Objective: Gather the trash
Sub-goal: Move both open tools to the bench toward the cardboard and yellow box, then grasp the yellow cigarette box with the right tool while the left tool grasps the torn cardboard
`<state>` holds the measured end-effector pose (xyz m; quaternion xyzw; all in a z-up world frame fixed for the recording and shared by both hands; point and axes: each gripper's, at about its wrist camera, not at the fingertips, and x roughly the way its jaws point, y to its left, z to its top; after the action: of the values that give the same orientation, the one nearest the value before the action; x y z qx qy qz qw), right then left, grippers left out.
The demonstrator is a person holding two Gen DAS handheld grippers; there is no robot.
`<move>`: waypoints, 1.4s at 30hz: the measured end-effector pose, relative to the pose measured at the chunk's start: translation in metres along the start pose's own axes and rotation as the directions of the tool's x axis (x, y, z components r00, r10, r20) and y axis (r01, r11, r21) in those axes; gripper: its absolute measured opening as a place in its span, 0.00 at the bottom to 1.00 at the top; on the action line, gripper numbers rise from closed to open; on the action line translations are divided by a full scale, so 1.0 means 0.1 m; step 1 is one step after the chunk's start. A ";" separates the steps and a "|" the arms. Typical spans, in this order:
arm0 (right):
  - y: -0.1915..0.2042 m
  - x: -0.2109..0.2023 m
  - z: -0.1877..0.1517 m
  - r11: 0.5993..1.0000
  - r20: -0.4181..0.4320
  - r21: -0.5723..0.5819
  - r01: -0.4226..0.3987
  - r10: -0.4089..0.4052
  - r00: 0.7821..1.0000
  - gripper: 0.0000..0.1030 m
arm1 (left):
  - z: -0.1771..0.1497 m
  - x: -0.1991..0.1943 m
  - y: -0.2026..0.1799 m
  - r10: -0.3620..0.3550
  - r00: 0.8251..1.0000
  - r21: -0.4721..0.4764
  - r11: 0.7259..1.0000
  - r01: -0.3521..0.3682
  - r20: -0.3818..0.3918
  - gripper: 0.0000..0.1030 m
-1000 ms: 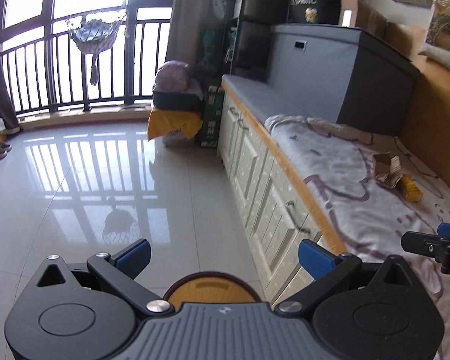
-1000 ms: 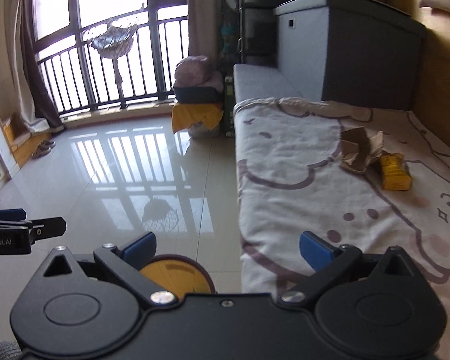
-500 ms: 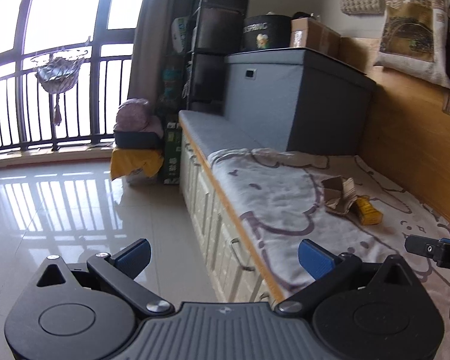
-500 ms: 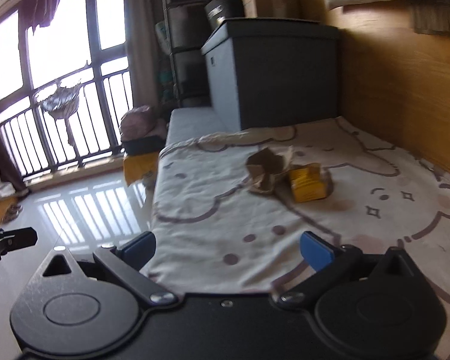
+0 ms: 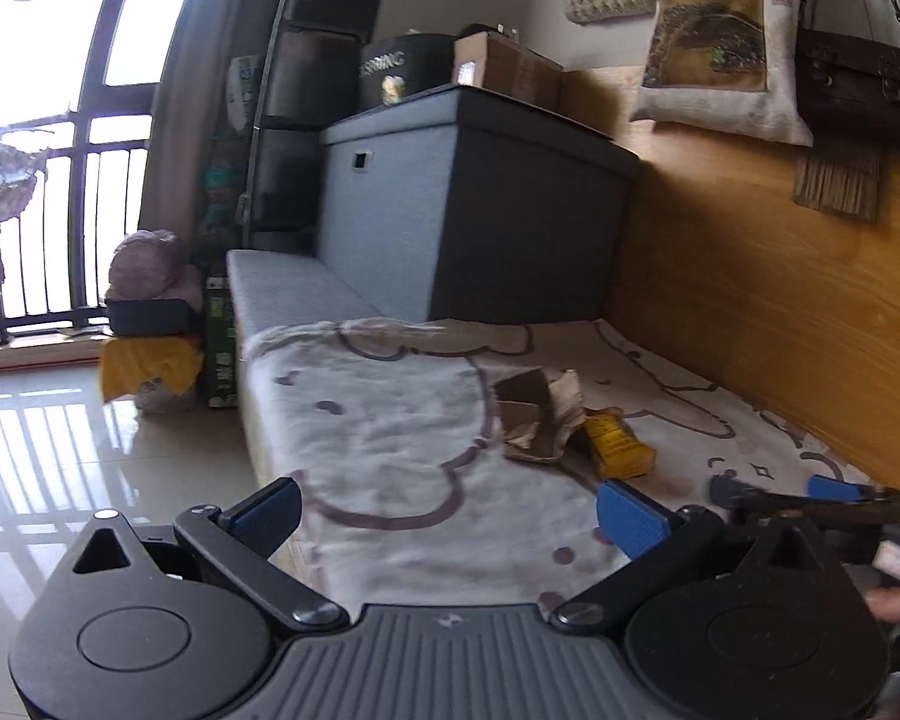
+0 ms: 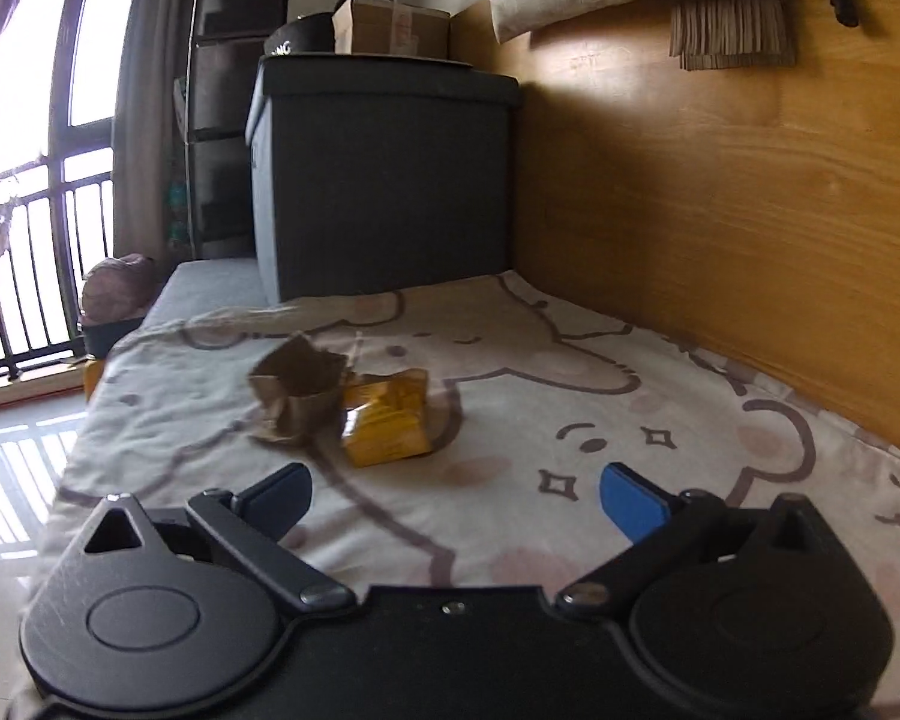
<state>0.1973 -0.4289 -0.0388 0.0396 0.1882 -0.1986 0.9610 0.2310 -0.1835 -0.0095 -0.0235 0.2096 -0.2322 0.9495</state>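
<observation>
My left gripper has its two blue-tipped fingers spread wide with nothing between them, held above the near edge of the cream bed blanket printed with brown cartoon outlines. My right gripper is likewise wide open and empty, its blue pads apart over the same blanket. The trash lies on the blanket ahead of both tools: a crumpled brown cardboard piece with torn, folded flaps, and touching its right side a small flattened yellow carton with dark printing. From the right wrist view the crumpled cardboard sits left of the yellow carton, the two pressed together, and both lie just beyond my open fingers, slightly left of the middle of the gap. From the left wrist view the pair is further off, ahead and to the right, and the tip of my right gripper shows at the right edge, low over the blanket and near the carton but apart from it. Behind the trash, a large dark grey fabric storage box stands at the far end of the bed against the orange-brown wooden wall panel. A brown cardboard box rests on the storage box lid. To the left, the glossy pale tiled floor reflects the window bars.
</observation>
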 end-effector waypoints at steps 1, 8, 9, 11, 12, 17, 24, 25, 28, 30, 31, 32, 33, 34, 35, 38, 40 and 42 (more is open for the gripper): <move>0.00 0.06 -0.01 1.000 0.003 -0.004 -0.005 0.005 1.000 1.00 | 0.00 0.08 -0.04 -0.007 1.000 0.001 1.000 0.007 -0.003 1.00; 0.23 0.61 0.05 0.995 -0.012 -0.082 -0.061 0.060 0.998 1.00 | 0.11 0.64 -0.19 -0.026 0.999 0.028 0.999 0.027 -0.034 1.00; 0.28 0.68 0.07 0.993 -0.021 -0.103 -0.066 0.064 0.998 1.00 | 0.14 0.71 -0.20 -0.027 0.999 0.034 0.999 0.029 -0.036 1.00; 0.37 0.82 0.09 0.987 -0.047 -0.147 -0.060 0.054 0.997 0.98 | 0.21 0.84 -0.21 -0.025 0.999 0.049 0.998 0.027 -0.040 1.00; 0.42 0.89 0.09 0.984 -0.063 -0.171 -0.050 0.040 0.997 0.94 | 0.24 0.90 -0.21 -0.025 0.999 0.054 0.998 0.027 -0.042 1.00; 0.46 1.06 0.12 0.981 -0.112 -0.170 -0.097 0.078 0.991 0.87 | 0.40 1.22 -0.24 -0.041 0.998 0.106 0.993 0.047 -0.057 1.00; 0.37 1.19 0.17 0.980 -0.105 -0.151 -0.131 0.116 0.988 0.75 | 0.46 1.52 -0.36 -0.026 0.997 0.160 0.986 0.038 -0.075 1.00; 0.35 1.22 0.18 0.979 -0.114 -0.148 -0.140 0.123 0.986 0.73 | 0.45 1.55 -0.39 -0.024 0.997 0.170 0.985 0.037 -0.078 1.00; 0.29 1.28 0.19 0.979 -0.138 -0.115 -0.170 0.154 0.978 0.66 | 0.42 1.65 -0.41 -0.022 0.995 0.164 0.986 0.038 -0.095 1.00; 0.26 1.30 0.19 0.978 -0.149 -0.091 -0.189 0.175 0.973 0.59 | 0.40 1.71 -0.42 -0.018 0.994 0.150 0.988 0.034 -0.107 1.00; 0.24 1.31 0.18 0.977 -0.152 -0.081 -0.196 0.182 0.971 0.58 | 0.40 1.73 -0.42 -0.017 0.994 0.140 0.990 0.032 -0.109 1.00; 0.23 1.30 0.18 0.976 -0.152 -0.075 -0.203 0.190 0.970 0.58 | 0.41 1.75 -0.43 -0.018 0.994 0.131 0.991 0.032 -0.108 1.00; 0.22 1.29 0.18 0.973 -0.156 -0.078 -0.215 0.201 0.967 0.57 | 0.41 1.77 -0.44 -0.018 0.994 0.128 0.991 0.032 -0.109 1.00; 0.23 1.27 0.18 0.969 -0.163 -0.098 -0.228 0.210 0.964 0.57 | 0.41 1.78 -0.45 -0.018 0.994 0.130 0.991 0.032 -0.108 1.00; 0.25 1.24 0.18 0.963 -0.170 -0.134 -0.232 0.208 0.963 0.57 | 0.41 1.80 -0.47 -0.017 0.994 0.135 0.990 0.032 -0.108 1.00; 0.24 1.11 0.19 0.934 -0.197 -0.254 -0.252 0.205 0.959 0.57 | 0.42 1.85 -0.49 -0.019 0.994 0.142 0.989 0.035 -0.110 1.00; 0.12 1.00 0.22 0.918 -0.227 -0.252 -0.305 0.251 0.941 0.57 | 0.43 1.88 -0.49 -0.023 0.993 0.146 0.988 0.040 -0.114 1.00; -0.01 0.91 0.23 0.903 -0.248 -0.254 -0.347 0.286 0.926 0.58 | 0.44 1.92 -0.50 -0.026 0.992 0.156 0.987 0.045 -0.120 1.00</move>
<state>0.2825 -0.4665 -0.0515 -0.0531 0.3044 -0.0040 0.9511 0.3819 -0.3168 -0.0370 0.0620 0.2456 -0.2660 0.9301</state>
